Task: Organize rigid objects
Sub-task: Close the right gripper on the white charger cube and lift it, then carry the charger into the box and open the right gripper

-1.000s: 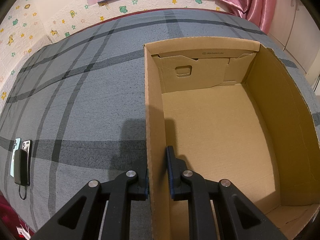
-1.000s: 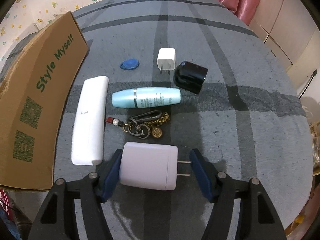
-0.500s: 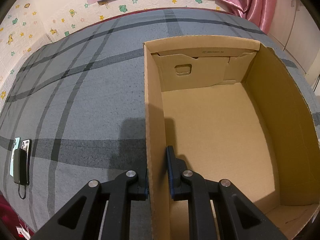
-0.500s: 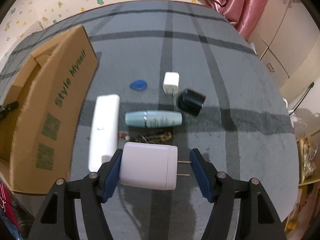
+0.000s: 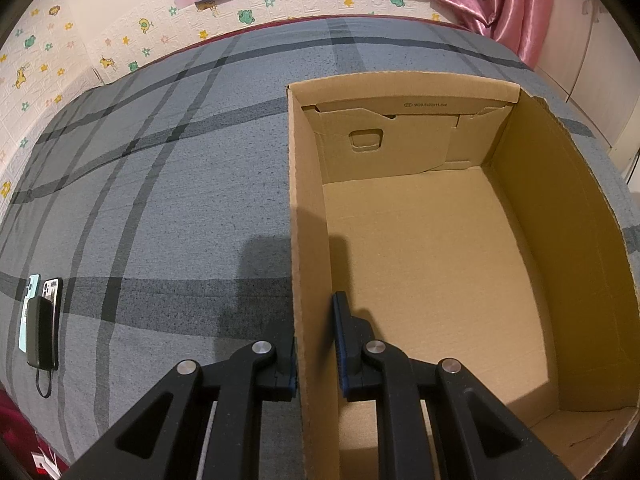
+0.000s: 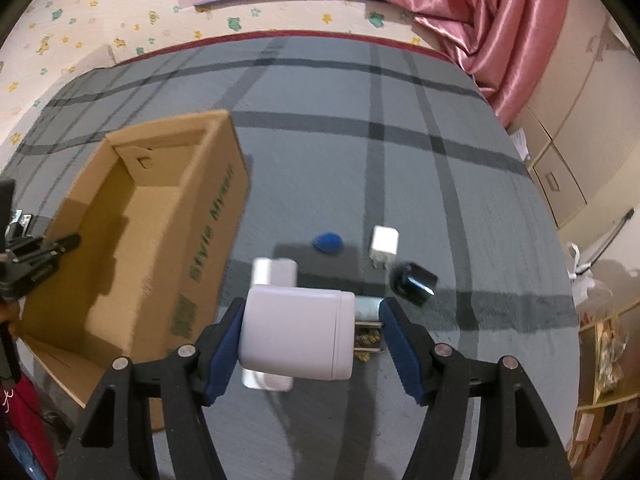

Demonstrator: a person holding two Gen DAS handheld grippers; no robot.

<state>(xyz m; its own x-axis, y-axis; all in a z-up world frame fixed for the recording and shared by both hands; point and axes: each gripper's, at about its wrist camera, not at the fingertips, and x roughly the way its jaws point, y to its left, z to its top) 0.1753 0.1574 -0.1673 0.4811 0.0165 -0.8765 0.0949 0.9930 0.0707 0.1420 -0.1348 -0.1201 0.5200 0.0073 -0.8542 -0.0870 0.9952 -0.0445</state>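
The white charger (image 6: 298, 334), a rounded block with two metal prongs, is pinched crosswise in the right gripper (image 6: 310, 344), lifted above the grey plaid cloth (image 6: 360, 152); its long axis runs side to side, prongs pointing right. Blurred beneath it lie what may be a white case (image 6: 276, 272) and keys. The left gripper (image 5: 316, 354) clamps the wall of the cardboard box (image 5: 560, 240).
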